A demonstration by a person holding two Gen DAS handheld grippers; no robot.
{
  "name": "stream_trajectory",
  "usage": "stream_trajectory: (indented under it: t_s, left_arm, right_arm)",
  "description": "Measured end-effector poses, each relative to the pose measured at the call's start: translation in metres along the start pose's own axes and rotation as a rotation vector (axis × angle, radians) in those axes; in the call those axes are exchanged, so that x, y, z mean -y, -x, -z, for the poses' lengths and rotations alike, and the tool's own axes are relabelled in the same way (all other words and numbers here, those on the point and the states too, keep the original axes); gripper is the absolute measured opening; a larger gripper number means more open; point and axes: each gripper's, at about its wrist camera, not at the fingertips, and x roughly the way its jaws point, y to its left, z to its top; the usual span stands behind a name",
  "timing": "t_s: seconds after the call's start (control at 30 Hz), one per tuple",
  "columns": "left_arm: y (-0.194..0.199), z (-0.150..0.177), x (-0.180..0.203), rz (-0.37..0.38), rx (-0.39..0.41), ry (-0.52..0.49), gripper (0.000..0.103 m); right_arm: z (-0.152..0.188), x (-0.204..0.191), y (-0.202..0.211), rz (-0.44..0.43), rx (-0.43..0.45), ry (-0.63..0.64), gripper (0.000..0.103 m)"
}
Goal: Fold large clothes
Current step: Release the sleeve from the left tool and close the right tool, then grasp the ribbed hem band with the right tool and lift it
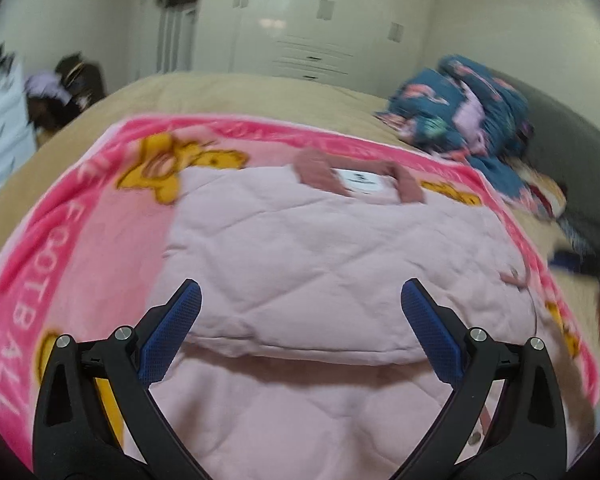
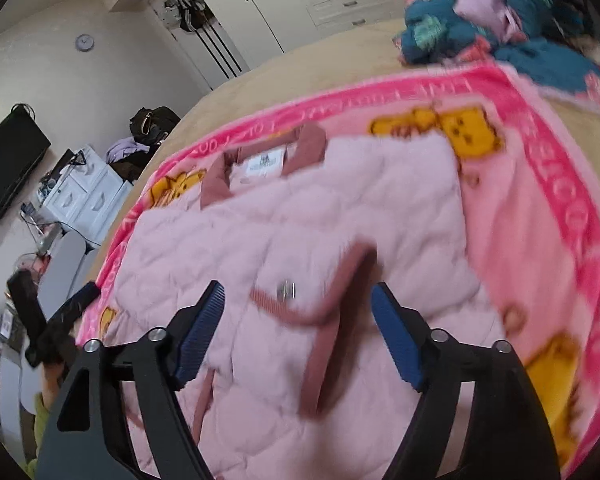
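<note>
A pale pink quilted jacket (image 1: 320,248) lies on a bright pink blanket (image 1: 80,232) on the bed. Its darker pink collar (image 1: 320,170) with a white label points away from me. A folded edge runs across its near part. My left gripper (image 1: 300,292) is open and empty above that fold. In the right wrist view the jacket (image 2: 320,208) shows a dark-trimmed pocket flap with a snap (image 2: 286,290). My right gripper (image 2: 298,294) is open and empty just over that flap. The left gripper (image 2: 76,304) shows at the far left there.
A heap of blue patterned clothes (image 1: 460,108) lies at the bed's far right, also in the right wrist view (image 2: 500,12). White wardrobes (image 1: 320,20) stand behind the tan bed (image 1: 240,92). A white drawer unit (image 2: 84,196) and a TV (image 2: 8,168) are at left.
</note>
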Motion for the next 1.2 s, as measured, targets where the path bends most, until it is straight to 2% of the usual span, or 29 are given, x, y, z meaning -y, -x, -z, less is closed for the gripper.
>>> stream_trajectory:
  t_s: [0.07,0.17,0.33,0.43,0.47,0.5,0.53,0.57,0.6,0.7,0.73,0.8,0.87,1.0,1.1,1.2]
  left_arm:
    - [0.0,-0.001,-0.016,-0.005,-0.005,0.062,0.094]
    - [0.001,-0.002,-0.031,-0.022,-0.005,0.114,0.094]
    - [0.004,-0.003,-0.048,-0.048,0.003,0.168,0.094]
    - [0.005,-0.004,-0.055,-0.064,0.005,0.194,0.094]
    - [0.004,-0.005,-0.056,-0.067,0.005,0.197,0.094]
    - [0.003,-0.005,-0.057,-0.07,0.006,0.198,0.094]
    - [0.002,-0.005,-0.056,-0.076,0.006,0.194,0.094]
    - [0.002,-0.006,-0.055,-0.084,0.006,0.187,0.094]
    - [0.001,-0.006,-0.054,-0.092,0.006,0.179,0.094]
    - [-0.001,-0.006,-0.051,-0.088,0.007,0.162,0.094]
    - [-0.001,-0.007,-0.049,-0.089,0.01,0.158,0.094]
    - [-0.003,-0.009,-0.047,-0.09,0.011,0.147,0.093]
    - [-0.004,-0.011,-0.043,-0.083,0.016,0.14,0.087]
    - [-0.008,-0.016,-0.033,-0.058,0.026,0.141,0.08]
    - [-0.014,-0.017,-0.024,-0.034,0.024,0.135,0.074]
    - [-0.021,-0.019,-0.016,-0.011,0.019,0.132,0.067]
  right_arm:
    - [0.019,0.006,-0.007,-0.003,-0.026,-0.048,0.084]
    - [0.039,0.014,-0.02,-0.033,-0.062,-0.121,0.084]
    - [0.053,0.023,-0.037,-0.101,-0.083,-0.217,0.084]
    - [0.055,0.021,-0.046,-0.11,-0.077,-0.226,0.084]
    - [0.055,0.02,-0.047,-0.117,-0.075,-0.227,0.081]
    - [0.056,0.018,-0.049,-0.127,-0.073,-0.226,0.07]
    - [0.056,0.016,-0.053,-0.121,-0.078,-0.219,0.066]
    - [0.056,0.013,-0.055,-0.111,-0.075,-0.208,0.058]
    - [0.055,0.01,-0.057,-0.111,-0.072,-0.192,0.035]
    - [0.053,-0.009,-0.048,-0.095,-0.021,-0.07,0.018]
    - [0.047,-0.022,-0.039,-0.084,0.016,0.002,0.017]
    - [0.037,-0.032,-0.025,-0.098,0.068,0.055,0.015]
    - [0.017,-0.045,-0.009,-0.089,0.132,0.129,0.015]
    - [-0.025,-0.059,0.004,-0.009,0.205,0.24,0.015]
    - [-0.038,-0.055,-0.005,0.035,0.204,0.25,0.015]
    - [-0.037,-0.048,-0.017,0.061,0.185,0.244,0.015]
